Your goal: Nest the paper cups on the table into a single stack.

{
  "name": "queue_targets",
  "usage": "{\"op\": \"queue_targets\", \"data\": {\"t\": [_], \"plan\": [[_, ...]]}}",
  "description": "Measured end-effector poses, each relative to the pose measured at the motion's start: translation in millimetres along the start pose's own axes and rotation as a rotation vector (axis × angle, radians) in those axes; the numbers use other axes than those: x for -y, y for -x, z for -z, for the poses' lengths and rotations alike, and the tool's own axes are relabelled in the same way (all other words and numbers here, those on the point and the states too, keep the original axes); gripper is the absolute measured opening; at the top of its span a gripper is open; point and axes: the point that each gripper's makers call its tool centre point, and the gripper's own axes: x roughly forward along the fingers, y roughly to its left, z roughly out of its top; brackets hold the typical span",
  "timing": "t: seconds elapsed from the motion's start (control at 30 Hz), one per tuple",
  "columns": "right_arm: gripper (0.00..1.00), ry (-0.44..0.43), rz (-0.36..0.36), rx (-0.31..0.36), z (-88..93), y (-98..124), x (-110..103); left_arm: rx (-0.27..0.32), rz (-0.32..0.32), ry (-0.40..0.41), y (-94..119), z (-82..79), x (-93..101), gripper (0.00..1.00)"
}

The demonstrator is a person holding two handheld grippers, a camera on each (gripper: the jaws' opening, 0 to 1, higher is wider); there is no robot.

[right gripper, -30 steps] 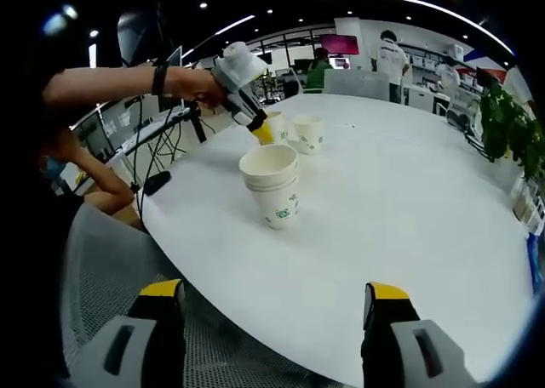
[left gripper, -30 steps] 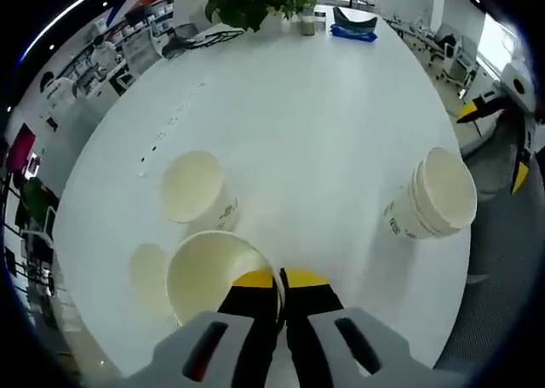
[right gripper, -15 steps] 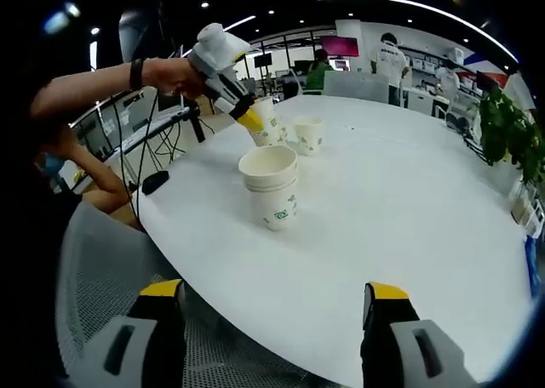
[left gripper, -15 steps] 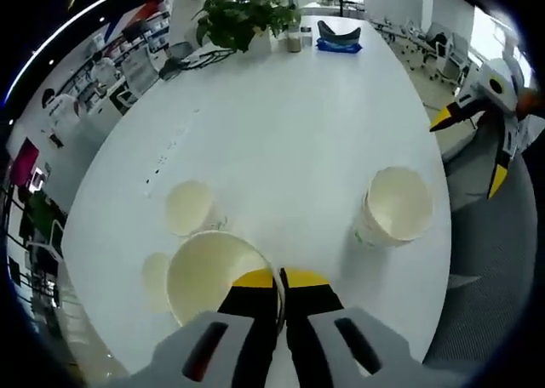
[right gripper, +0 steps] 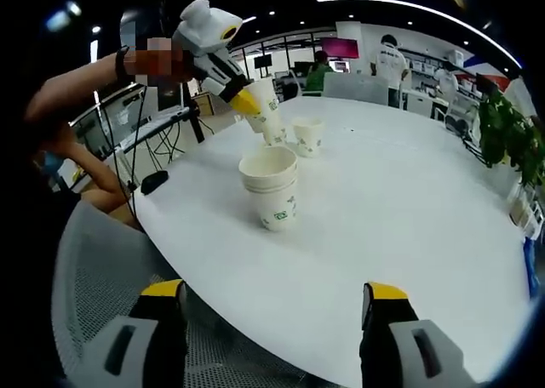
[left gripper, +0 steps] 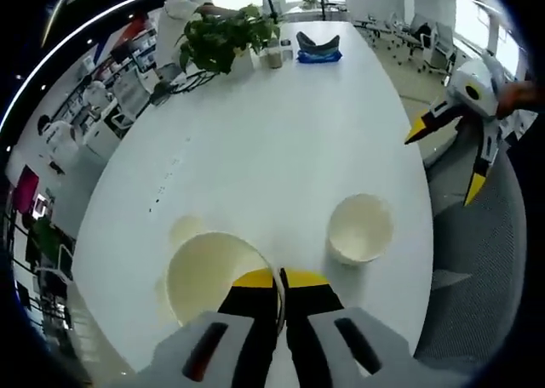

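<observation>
My left claw (left gripper: pixel 281 279) is clamped on a cup (left gripper: pixel 213 273) rim, lower centre, above the table (left gripper: pixel 281 141); the stack (left gripper: pixel 360 228) sits right. My right claw (right gripper: pixel 268 296) gapes.

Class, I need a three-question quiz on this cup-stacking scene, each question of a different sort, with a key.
1. True or false: the left gripper is shut on the rim of a white paper cup held above the white round table.
2. Which best describes the right gripper? A. shut on a cup; B. open and holding nothing; C. pressing on the stack.
3. Fill in: in the right gripper view, the stack of nested white paper cups stands nearer the camera than the ____ loose cups behind it.

Key: 1 true. 2 B. 3 two: one single cup on the table and another partly hidden cup under the lifted one.
</observation>
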Motion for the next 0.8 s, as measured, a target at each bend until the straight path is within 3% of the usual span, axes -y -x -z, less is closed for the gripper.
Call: {"op": "queue_targets", "data": {"t": [0.07, 0.23, 0.4, 0.6, 0.67, 0.8], "plan": [[0.85, -0.001, 0.003, 0.002, -0.5, 0.1, 1.1, 0.017, 0.001, 0.003, 4.8, -11.3, 7.9, 0.00], [0.85, -0.008, 0.009, 0.007, 0.7, -1.6, 3.6, 0.025, 0.029, -0.031, 6.7, -21.9, 21.0, 0.00], [0.85, -0.012, 0.010, 0.008, 0.4, -2.0, 3.8, 0.019, 0.056, -0.047, 3.6, -24.1, 32.0, 0.00], [0.85, -0.014, 0.011, 0.013, 0.3, -1.7, 4.8, 0.022, 0.100, -0.096, 2.6, -36.8, 60.7, 0.00], [0.85, -0.015, 0.011, 0.013, -0.1, -1.3, 4.6, 0.022, 0.106, -0.103, -0.2, -37.0, 57.5, 0.00], [0.85, -0.013, 0.008, 0.013, -0.6, -0.4, 3.0, 0.012, 0.129, -0.120, -3.1, -41.9, 72.1, 0.00]]}}
